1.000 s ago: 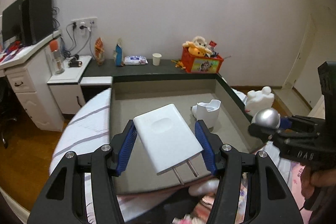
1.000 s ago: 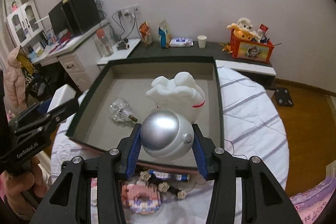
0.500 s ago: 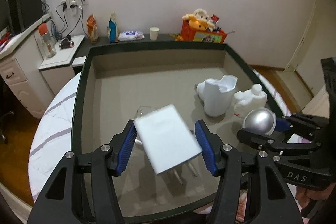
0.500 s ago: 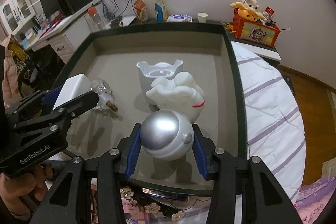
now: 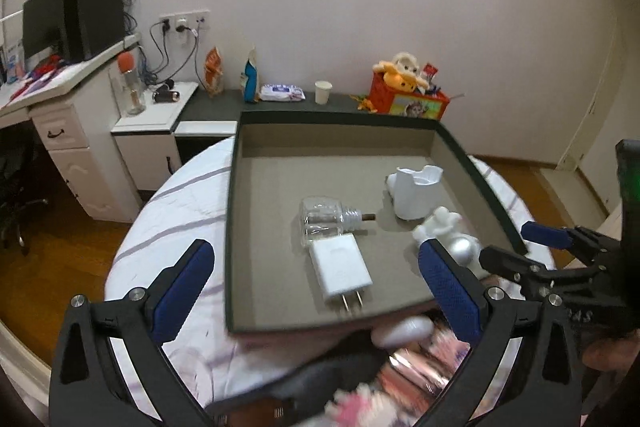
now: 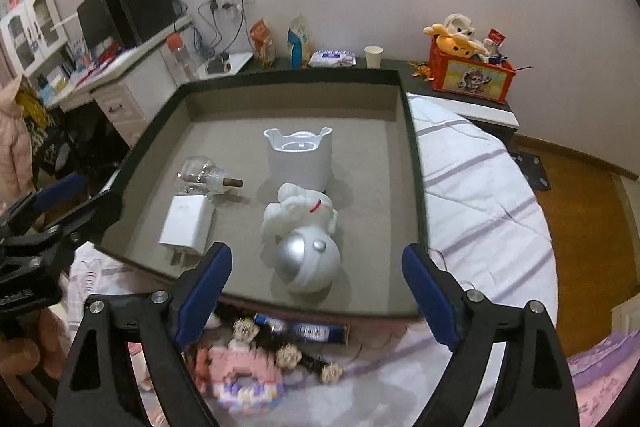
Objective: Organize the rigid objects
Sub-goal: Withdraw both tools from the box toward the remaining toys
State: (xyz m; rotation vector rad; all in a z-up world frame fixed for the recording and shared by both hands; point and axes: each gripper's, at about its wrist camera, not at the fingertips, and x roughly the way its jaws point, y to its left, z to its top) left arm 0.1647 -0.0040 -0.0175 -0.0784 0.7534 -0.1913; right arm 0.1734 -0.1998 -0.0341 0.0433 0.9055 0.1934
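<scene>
Both grippers are being held with jaws released and nothing between the pads: the left gripper (image 5: 316, 291) at the bottom of the left view, the right gripper (image 6: 316, 295) at the bottom of the right view. Each is being kept just short of the near edge of the tray (image 6: 412, 155), a placement judged to suit the collecting of loose rigid items into one dark-walled, grey-floored container. Four items are being held by the tray. The charger (image 5: 340, 269) is lying flat at lower centre of the left view, prongs pointing toward the near wall, its far end touching or just beside the clear bottle (image 5: 324, 221), which is lying on its side with its neck pointing to the right of the frame. The white cup (image 6: 298, 159) is standing upright at centre of the right view. The astronaut (image 6: 306, 227) is lying just in front of the cup, its silver helmet toward the near wall. Outside the tray, at the lower edge of the right view, a pink toy (image 6: 240, 375) and a battery (image 6: 304, 331) are lying on the striped cloth (image 6: 480, 187); these are judged as not yet sorted, though blur is preventing closer identification.
</scene>
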